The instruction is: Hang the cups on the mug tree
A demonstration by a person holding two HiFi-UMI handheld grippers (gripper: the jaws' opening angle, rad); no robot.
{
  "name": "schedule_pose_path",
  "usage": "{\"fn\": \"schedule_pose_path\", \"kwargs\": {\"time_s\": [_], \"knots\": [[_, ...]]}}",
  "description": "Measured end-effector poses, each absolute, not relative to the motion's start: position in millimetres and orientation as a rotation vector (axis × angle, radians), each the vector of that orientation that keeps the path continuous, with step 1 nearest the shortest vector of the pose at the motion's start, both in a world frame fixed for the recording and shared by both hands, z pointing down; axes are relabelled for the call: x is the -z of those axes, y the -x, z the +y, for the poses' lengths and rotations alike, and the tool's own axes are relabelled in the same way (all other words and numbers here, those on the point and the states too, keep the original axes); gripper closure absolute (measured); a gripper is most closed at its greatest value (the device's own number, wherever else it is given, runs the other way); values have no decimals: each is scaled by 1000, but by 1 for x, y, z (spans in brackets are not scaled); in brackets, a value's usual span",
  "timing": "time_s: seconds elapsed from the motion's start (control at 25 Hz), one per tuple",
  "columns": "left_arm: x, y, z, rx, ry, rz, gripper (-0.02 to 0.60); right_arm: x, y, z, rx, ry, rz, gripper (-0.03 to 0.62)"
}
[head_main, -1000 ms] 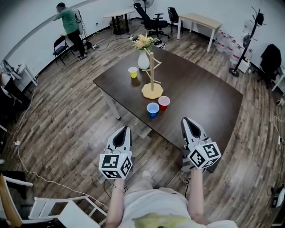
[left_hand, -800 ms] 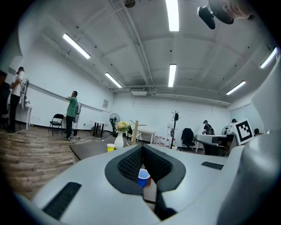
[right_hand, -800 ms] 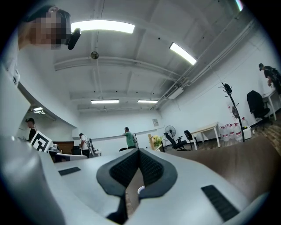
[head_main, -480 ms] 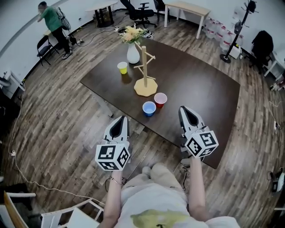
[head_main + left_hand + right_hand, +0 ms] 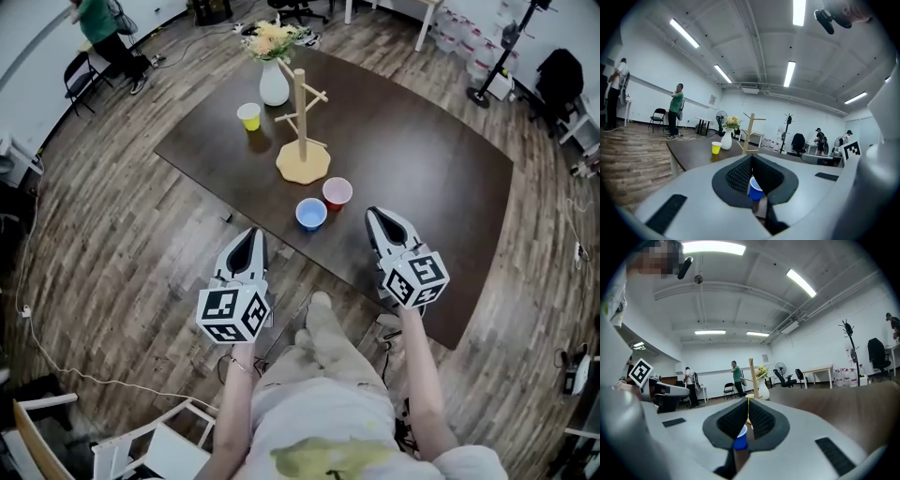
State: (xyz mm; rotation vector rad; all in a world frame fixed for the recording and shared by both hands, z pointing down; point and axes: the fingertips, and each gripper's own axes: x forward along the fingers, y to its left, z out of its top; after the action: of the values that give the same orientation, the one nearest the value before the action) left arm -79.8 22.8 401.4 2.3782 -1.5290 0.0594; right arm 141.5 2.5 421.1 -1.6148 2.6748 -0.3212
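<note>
Head view showed the large dark brown wooden table [image 5: 412, 141] standing on a wood-plank floor. Both hand-held grippers were at its near edge. The left gripper [image 5: 249, 234] appeared just outside that edge, and the tip of the right gripper [image 5: 375, 214] appeared over the table top.

In the left gripper view, the black ribbed fingers [image 5: 736, 176] were closed tip to tip and grasped nothing. In the right gripper view the fingers [image 5: 761, 420] were also pressed together and empty. In both views a cup was only seen far behind the fingers, not between them.

The light wooden mug tree [image 5: 301, 112] stood upright near the table's middle, with no cup on its pegs. A white ceramic vase with flowers [image 5: 274, 89] stood just beyond it. The blue plastic cup [image 5: 311, 214] and the red plastic cup [image 5: 337, 193] stood side by side on the table, between the mug tree and the grippers. The yellow plastic cup [image 5: 249, 116] stood near the vase.
</note>
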Motion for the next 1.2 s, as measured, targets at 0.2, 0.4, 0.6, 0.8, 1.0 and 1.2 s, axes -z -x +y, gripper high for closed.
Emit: {"fn": "schedule_pose_path", "kwargs": {"time_s": [0.2,0.4,0.6,0.8,1.0,1.2], "knots": [[-431,79,-3,-122,-2321,-1566,558,-469,-136,-21,424,1611,2796,572],[-466,74,-23,-151,-2279,-1552,558,-514,-127,-31,518,1564,2888,571],[-485,68,-43,-181,-2254,-1547,558,-540,-122,-45,543,1539,2968,569],[-496,66,-53,-198,-2225,-1559,558,-566,-120,-56,566,1567,3035,474],[-501,63,-59,-223,-2210,-1560,558,-581,-112,-70,569,1579,3066,353],[-501,61,-67,-251,-2203,-1542,558,-583,-106,-87,568,1591,3069,283]]}}
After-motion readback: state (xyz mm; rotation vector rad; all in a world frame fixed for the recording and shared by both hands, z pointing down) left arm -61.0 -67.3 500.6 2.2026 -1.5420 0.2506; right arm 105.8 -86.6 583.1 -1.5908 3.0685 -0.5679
